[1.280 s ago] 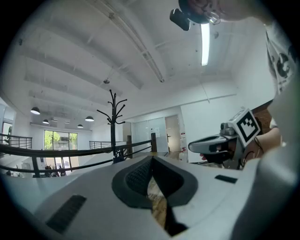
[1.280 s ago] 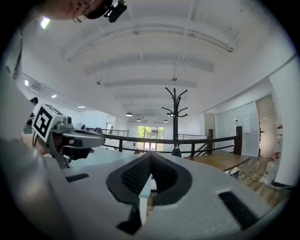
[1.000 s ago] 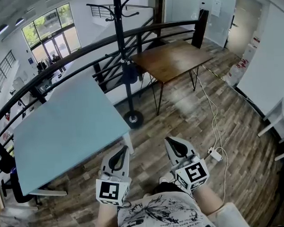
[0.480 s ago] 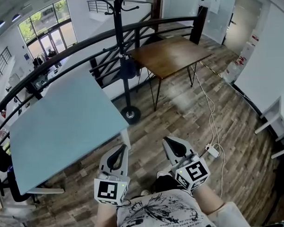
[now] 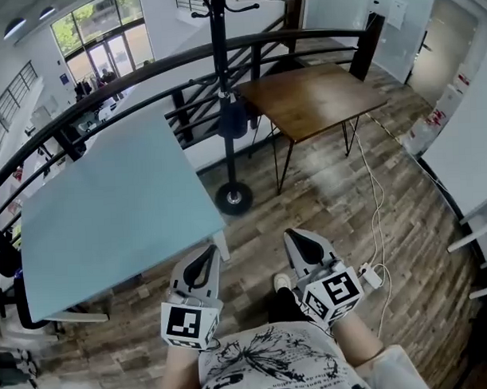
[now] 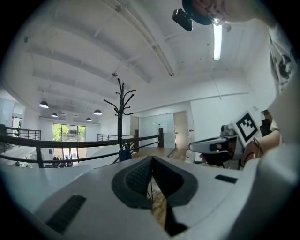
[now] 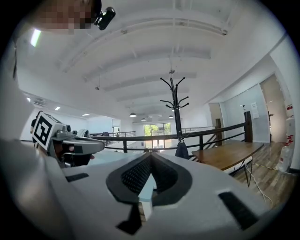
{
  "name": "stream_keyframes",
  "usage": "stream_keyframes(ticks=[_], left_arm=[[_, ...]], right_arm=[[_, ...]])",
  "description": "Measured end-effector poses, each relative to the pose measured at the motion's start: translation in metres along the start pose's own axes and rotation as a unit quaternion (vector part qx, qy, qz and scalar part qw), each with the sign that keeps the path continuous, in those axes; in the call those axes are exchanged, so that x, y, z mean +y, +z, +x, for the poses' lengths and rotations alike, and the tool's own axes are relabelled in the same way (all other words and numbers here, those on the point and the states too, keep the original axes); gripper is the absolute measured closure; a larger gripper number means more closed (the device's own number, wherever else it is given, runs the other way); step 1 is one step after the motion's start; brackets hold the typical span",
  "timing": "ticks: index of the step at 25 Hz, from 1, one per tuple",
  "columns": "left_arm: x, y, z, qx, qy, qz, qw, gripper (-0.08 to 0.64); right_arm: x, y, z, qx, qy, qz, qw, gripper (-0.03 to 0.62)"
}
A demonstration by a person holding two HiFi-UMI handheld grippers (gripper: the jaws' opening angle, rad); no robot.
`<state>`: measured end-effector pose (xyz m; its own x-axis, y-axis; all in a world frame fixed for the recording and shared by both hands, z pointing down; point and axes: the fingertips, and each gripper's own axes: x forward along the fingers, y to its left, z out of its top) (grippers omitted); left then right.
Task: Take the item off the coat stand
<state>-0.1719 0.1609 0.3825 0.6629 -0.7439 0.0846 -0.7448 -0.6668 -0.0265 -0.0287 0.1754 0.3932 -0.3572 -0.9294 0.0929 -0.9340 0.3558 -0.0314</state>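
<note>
The black coat stand [image 5: 223, 87] rises ahead of me, between a light blue table and a wooden table, its round base [image 5: 233, 198] on the floor. A small dark blue bag [image 5: 234, 118] hangs low on its pole; it also shows in the left gripper view as the bag [image 6: 124, 155] and in the right gripper view as the bag [image 7: 181, 151]. My left gripper [image 5: 203, 267] and right gripper [image 5: 304, 246] are held side by side near my body, well short of the stand. Both are shut with nothing between the jaws.
A light blue table [image 5: 108, 210] stands at the left, its corner close to the stand's base. A wooden table [image 5: 312, 99] on thin legs is at the right. A black railing [image 5: 128, 82] runs behind. A white cable and power strip [image 5: 372, 274] lie on the floor at right.
The head view has shifted, so the stand and tables sit a little further right and lower. Both grippers keep the same shut pose in front of me.
</note>
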Motion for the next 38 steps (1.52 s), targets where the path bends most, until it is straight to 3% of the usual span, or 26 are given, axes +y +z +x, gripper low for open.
stream_keyframes(ticks=[11, 16, 27, 34, 38], left_arm=[[0.01, 0.031, 0.198, 0.014, 0.082, -0.02, 0.9963, 0.555], [0.021, 0.037, 0.263, 0.012, 0.117, -0.018, 0.9929, 0.555], [0.071, 0.028, 0.331, 0.021, 0.139, -0.022, 0.9899, 0.555], [0.15, 0.026, 0.383, 0.02, 0.119, -0.029, 0.9922, 0.555], [0.184, 0.027, 0.409, 0.014, 0.103, -0.026, 0.9943, 0.555]], right_arm=[[-0.18, 0.022, 0.119, 0.019, 0.094, -0.013, 0.995, 0.6], [-0.231, 0.021, 0.167, 0.026, 0.129, -0.025, 0.991, 0.6], [-0.261, 0.013, 0.269, 0.041, 0.165, -0.03, 0.985, 0.6], [-0.268, 0.013, 0.36, 0.058, 0.15, -0.035, 0.986, 0.6], [-0.276, 0.002, 0.405, 0.07, 0.12, -0.049, 0.989, 0.598]])
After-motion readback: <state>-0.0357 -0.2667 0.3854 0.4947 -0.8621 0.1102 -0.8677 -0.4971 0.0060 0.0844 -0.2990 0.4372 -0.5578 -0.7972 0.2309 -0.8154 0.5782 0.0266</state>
